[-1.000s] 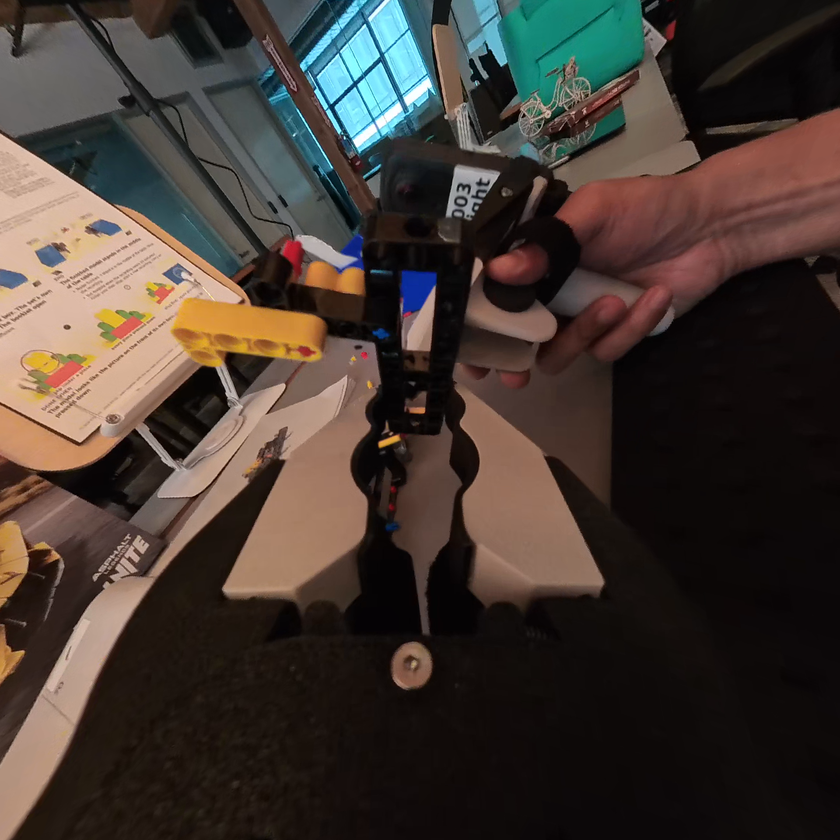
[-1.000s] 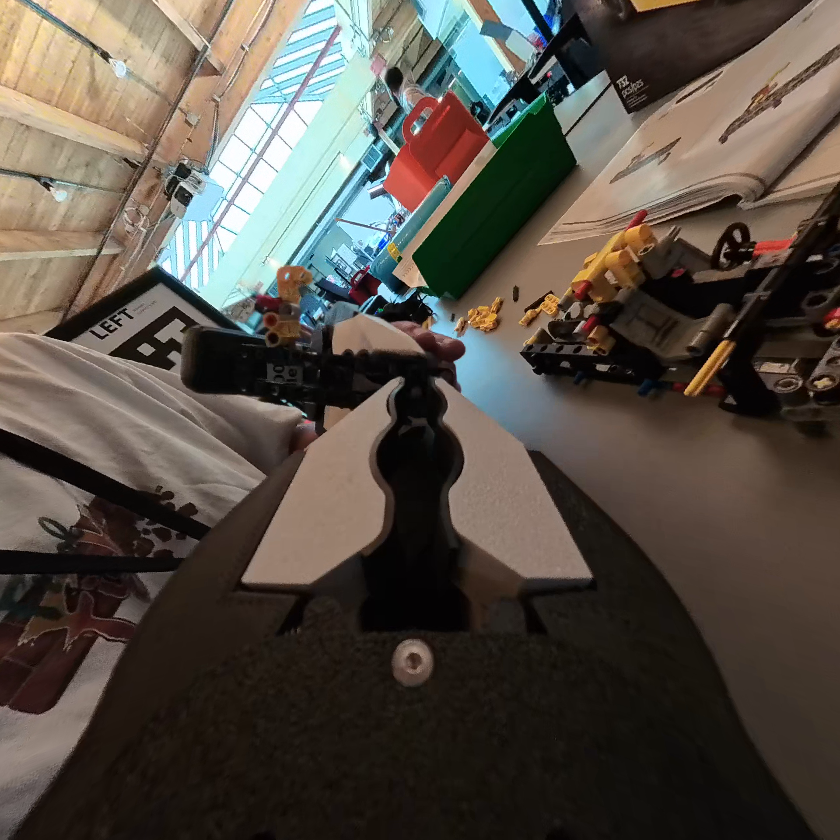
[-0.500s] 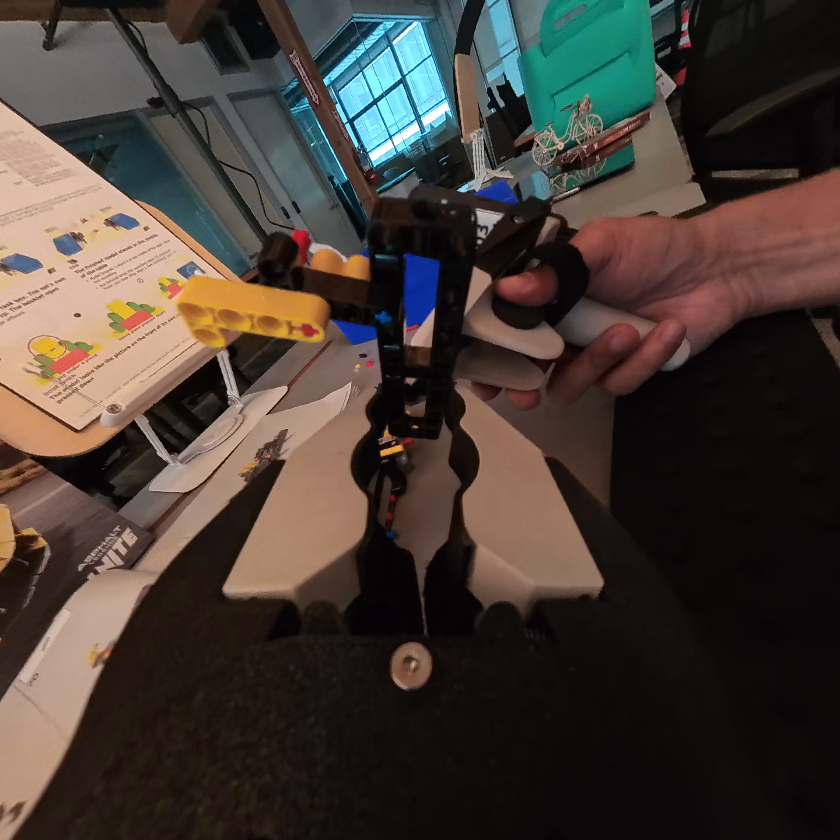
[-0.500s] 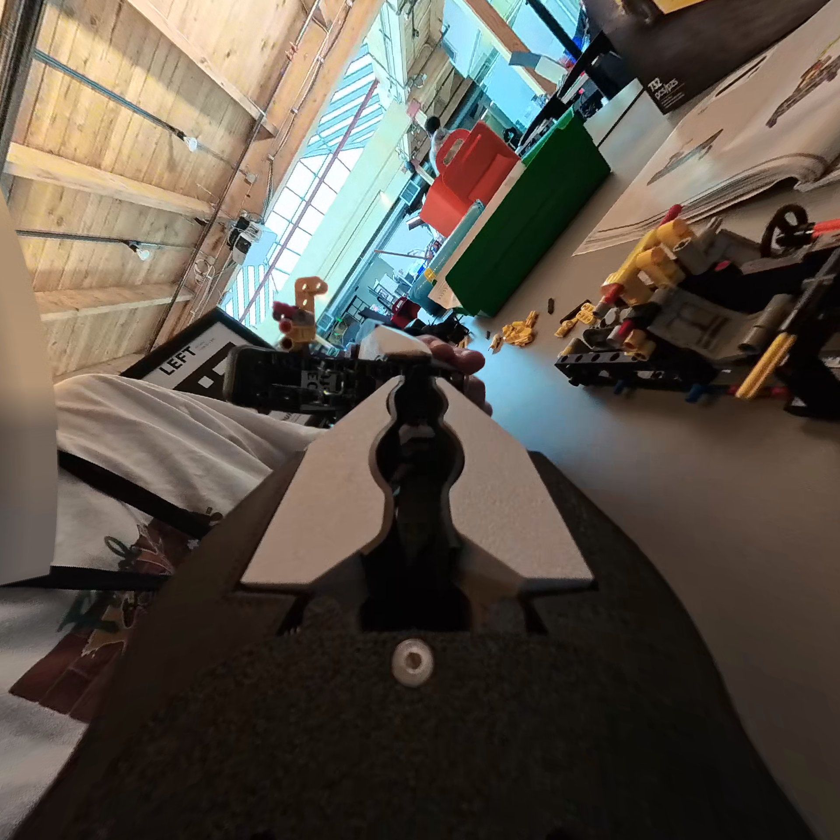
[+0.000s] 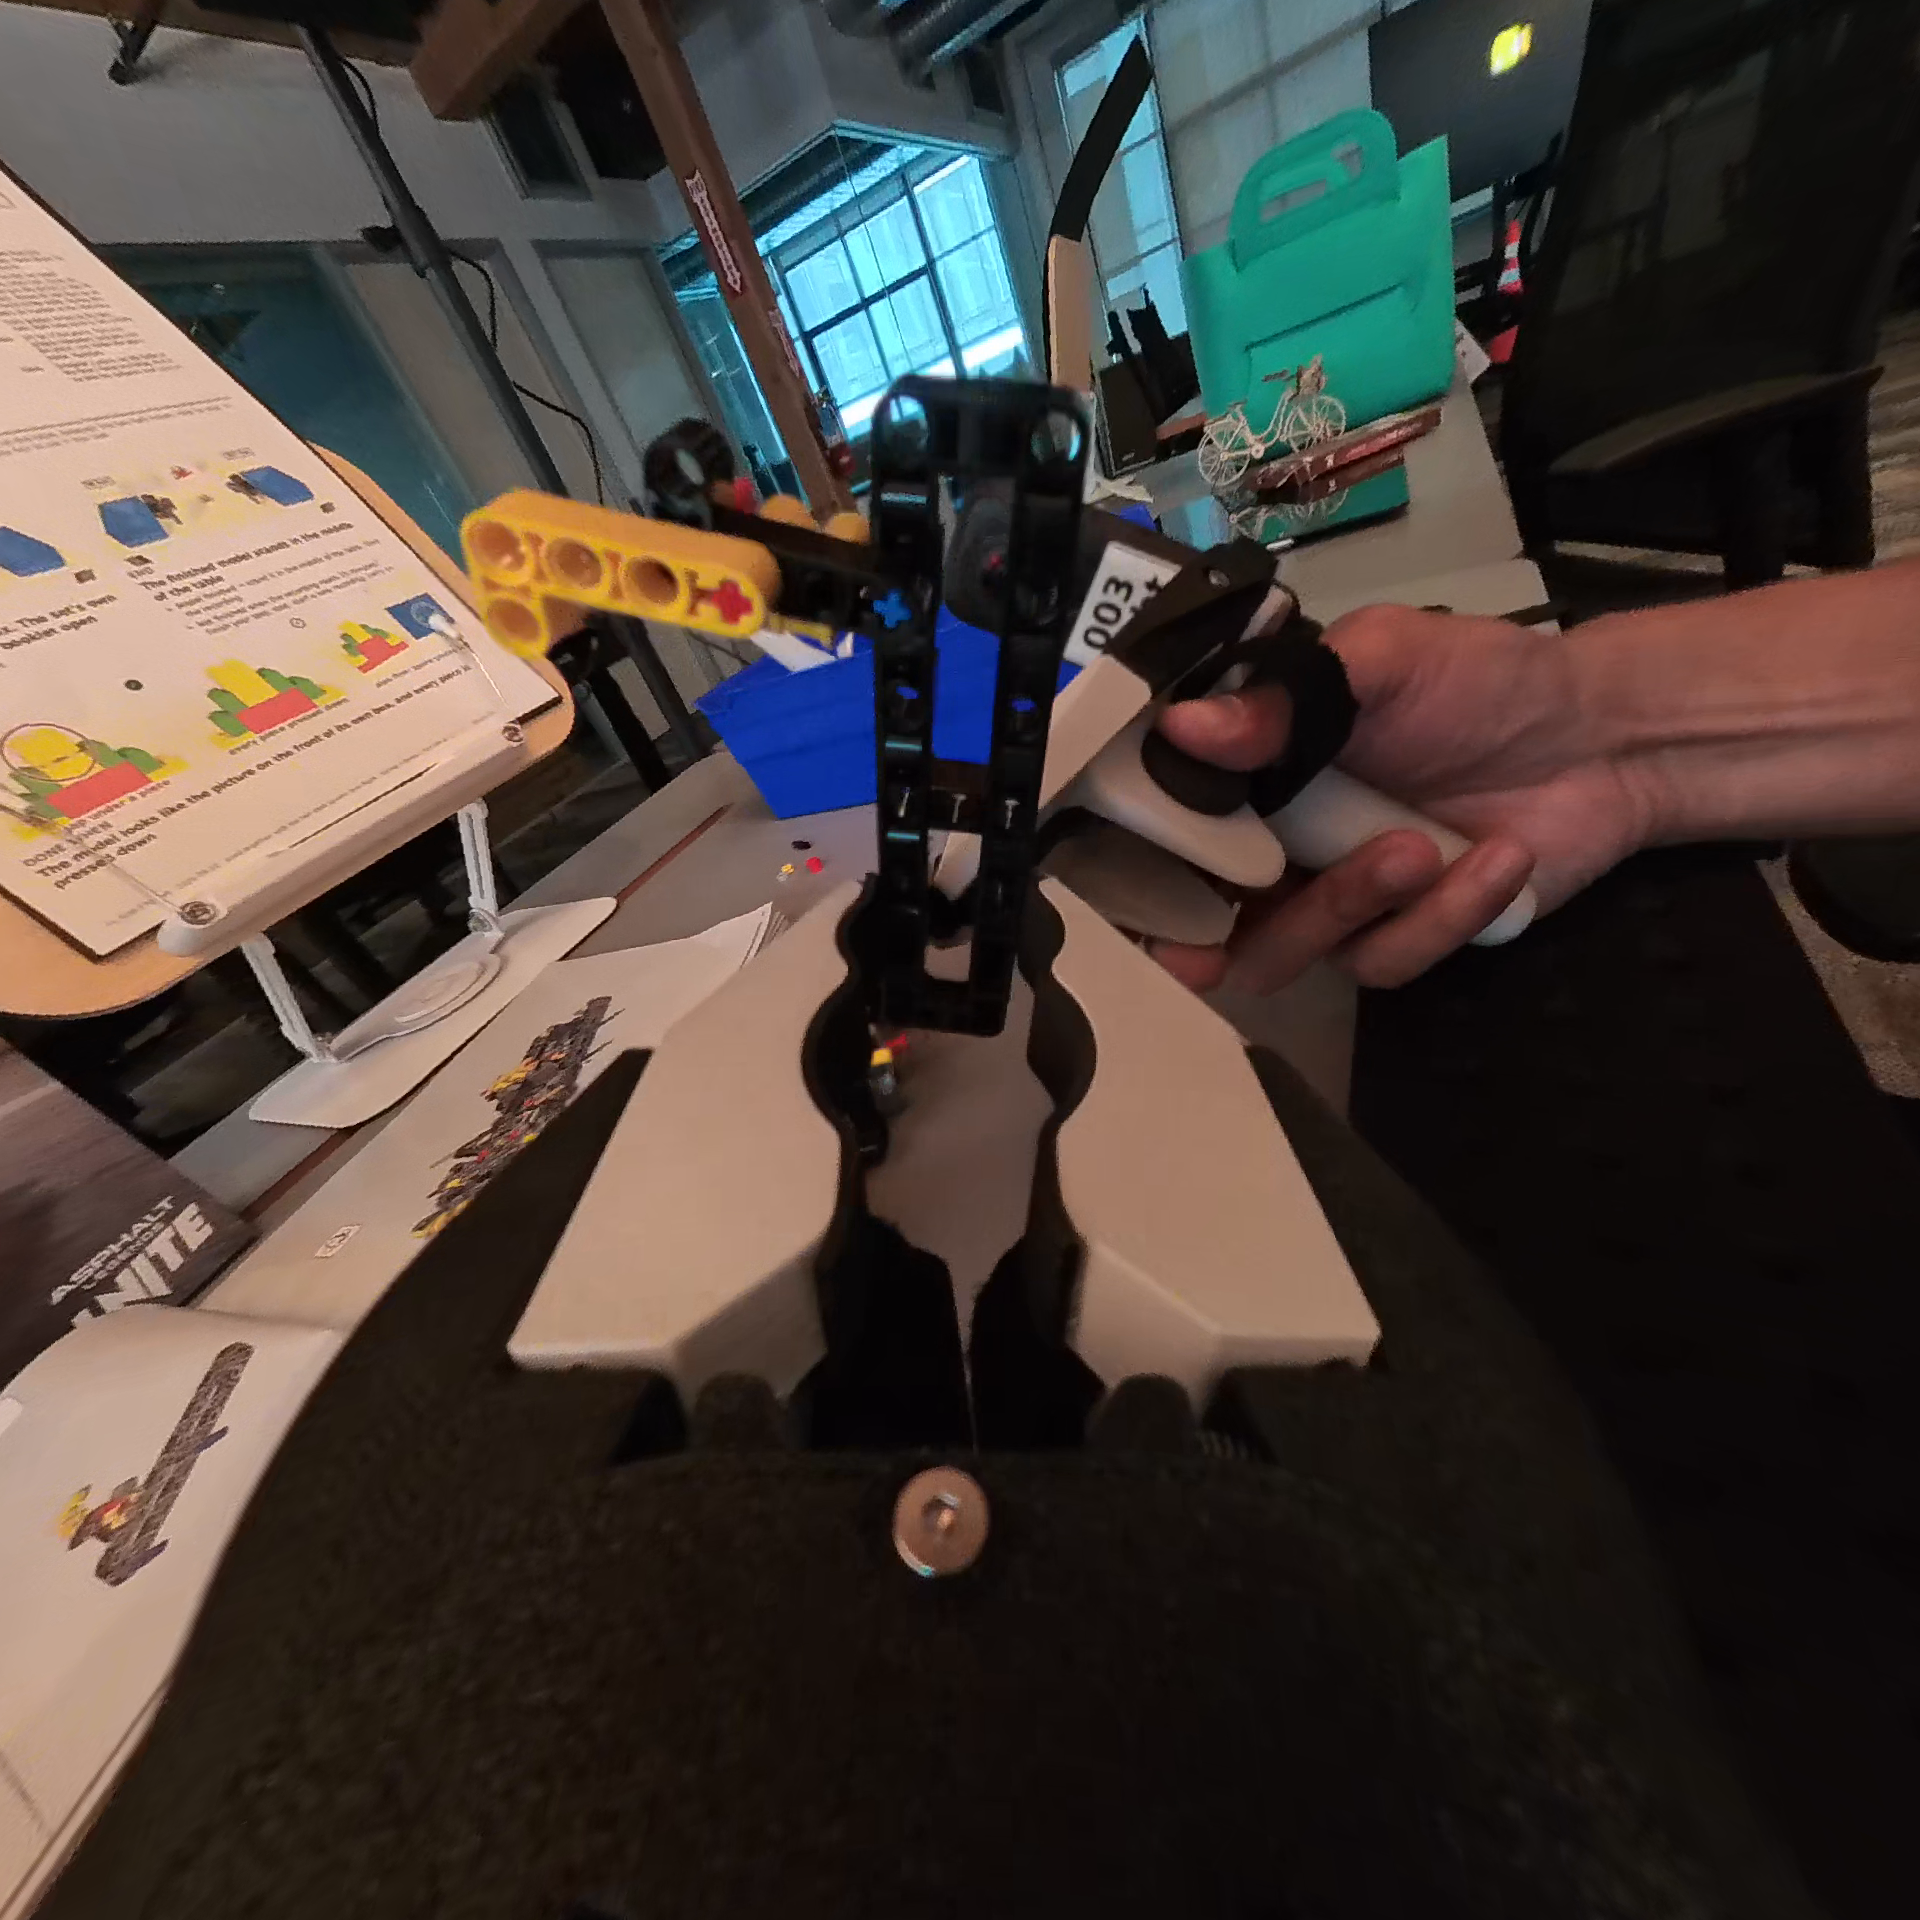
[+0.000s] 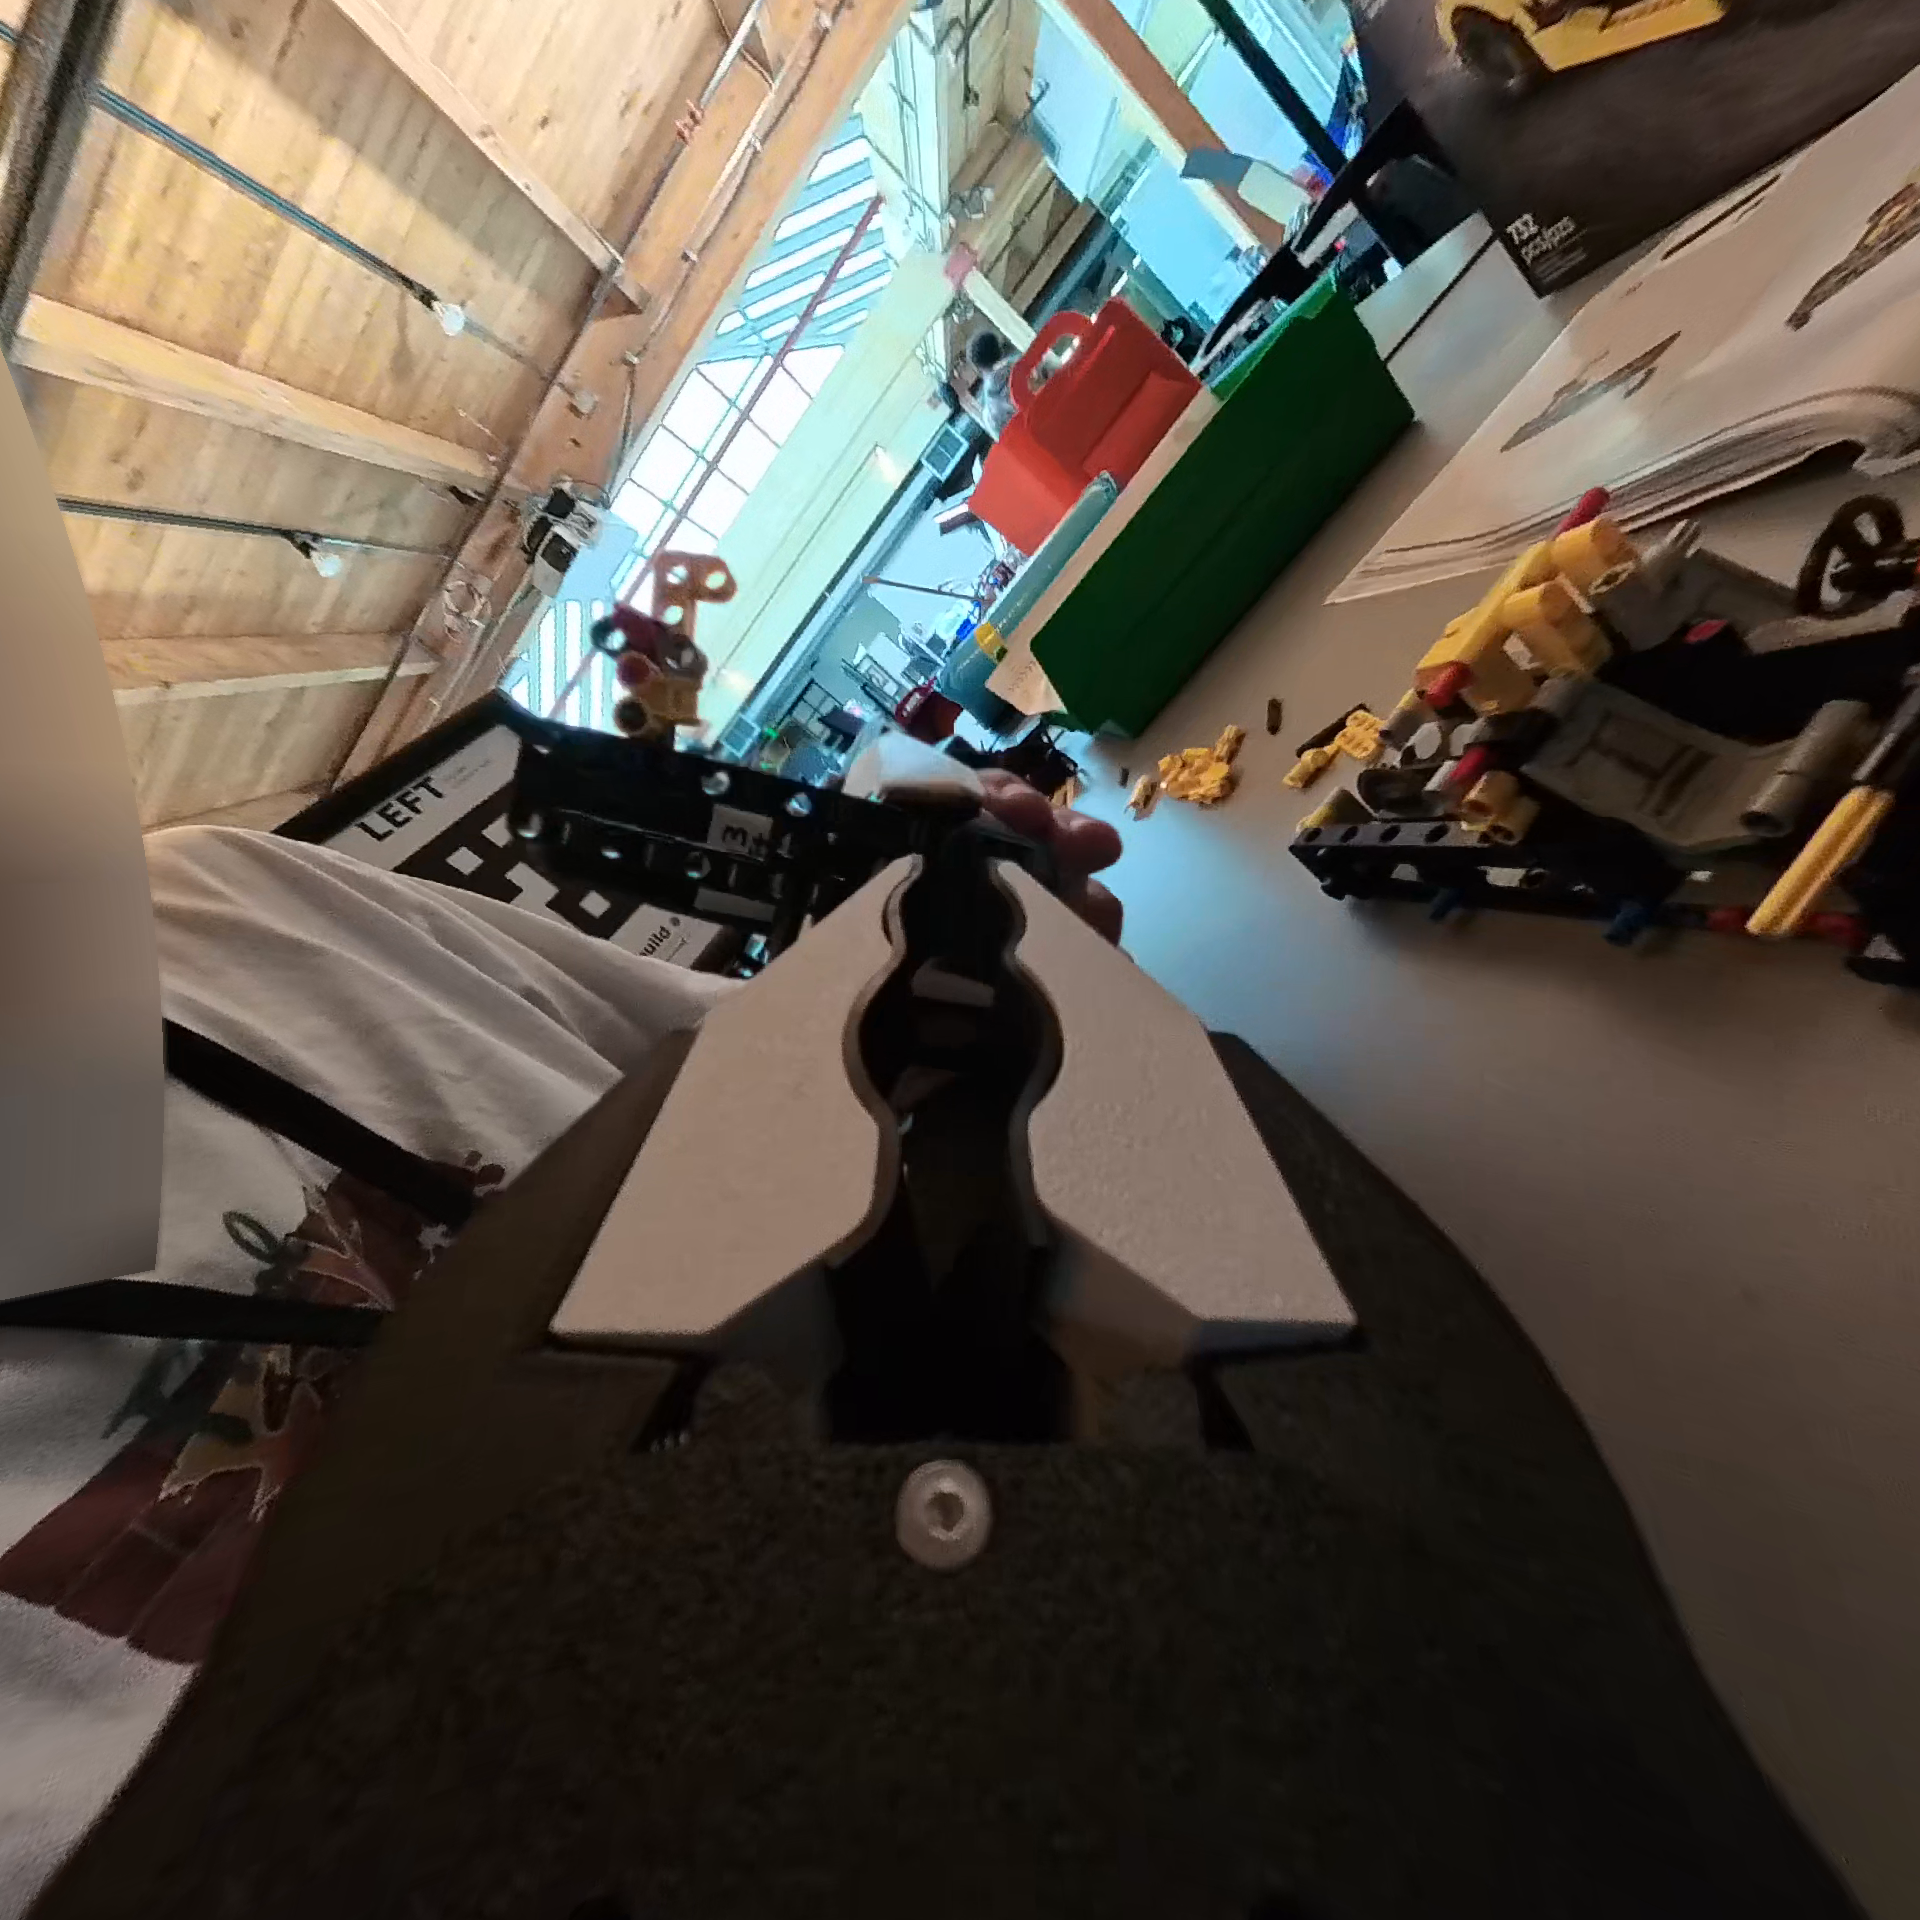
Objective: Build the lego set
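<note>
In the left wrist view the left gripper (image 5: 940, 997) holds a black frame (image 5: 961, 717) upright, its fingers (image 5: 727, 1122) clamped on the frame's lower end, which leaves the upper length and its holes free to work on. A yellow beam (image 5: 613, 577) juts sideways from the frame near the top, clear of both grippers. Behind the frame a hand (image 5: 1455, 769) holds the right gripper's handle and brings its tip against the frame's far side, probably to press or steady a part; the contact itself is hidden. An instruction card (image 5: 208, 582) stands tilted on a stand at left, angled so it can be read while working, and a booklet (image 5: 582, 1060) lies open on the table (image 5: 665, 883) below. In the right wrist view the right gripper (image 6: 956, 873) has its fingers (image 6: 1143, 1164) close together at the tips on the edge of the same frame (image 6: 675, 831); whether they actually pinch it I cannot tell. The half-built model (image 6: 1621, 769) rests well apart on the table, with loose yellow pieces (image 6: 1200, 774) near a green bin (image 6: 1226, 540).
</note>
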Available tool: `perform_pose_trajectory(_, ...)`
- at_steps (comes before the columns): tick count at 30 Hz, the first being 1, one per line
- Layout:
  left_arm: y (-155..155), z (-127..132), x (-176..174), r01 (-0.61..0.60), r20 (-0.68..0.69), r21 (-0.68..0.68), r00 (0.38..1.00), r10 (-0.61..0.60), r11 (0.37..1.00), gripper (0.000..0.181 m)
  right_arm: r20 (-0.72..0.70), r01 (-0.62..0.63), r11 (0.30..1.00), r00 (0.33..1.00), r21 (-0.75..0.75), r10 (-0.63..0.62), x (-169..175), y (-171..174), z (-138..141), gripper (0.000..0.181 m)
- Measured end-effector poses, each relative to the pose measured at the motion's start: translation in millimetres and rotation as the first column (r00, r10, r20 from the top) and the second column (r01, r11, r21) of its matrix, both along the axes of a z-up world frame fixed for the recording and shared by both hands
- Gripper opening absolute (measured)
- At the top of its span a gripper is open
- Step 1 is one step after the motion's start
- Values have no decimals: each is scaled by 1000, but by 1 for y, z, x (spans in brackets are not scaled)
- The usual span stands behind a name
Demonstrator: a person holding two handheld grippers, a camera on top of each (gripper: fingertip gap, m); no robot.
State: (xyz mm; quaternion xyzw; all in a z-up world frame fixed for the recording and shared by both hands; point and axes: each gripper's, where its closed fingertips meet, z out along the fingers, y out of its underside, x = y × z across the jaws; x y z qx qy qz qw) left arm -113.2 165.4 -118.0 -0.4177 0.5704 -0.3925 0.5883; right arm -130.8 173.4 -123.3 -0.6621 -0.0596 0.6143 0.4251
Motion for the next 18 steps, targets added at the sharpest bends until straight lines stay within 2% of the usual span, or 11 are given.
perform_pose_trajectory(6, -11, 12, -3, 89, 78, -50, 993, -85, 995, 26, -123, -130, 991, 984, -26, 125, -5, -11, 8, 6)
perform_pose_trajectory(9, -17, 21, -5, 130, 136, -53, 983, -121, 990, 26, -258, -231, 971, 943, -54, 210, -9, -17, 16, 6)
perform_pose_trajectory(11, -19, 20, -6, 144, 136, -48, 981, -136, 988, 26, -253, -239, 969, 943, -64, 216, -9, -18, 15, 6)
perform_pose_trajectory(14, -26, 24, -6, 188, 159, -49, 971, -178, 981, 26, -323, -324, 944, 901, -59, 289, -10, -24, 20, 6)
perform_pose_trajectory(18, -35, 25, -11, 272, 171, -61, 951, -259, 960, 26, -281, -368, 929, 897, -40, 343, -13, -33, 20, 6)
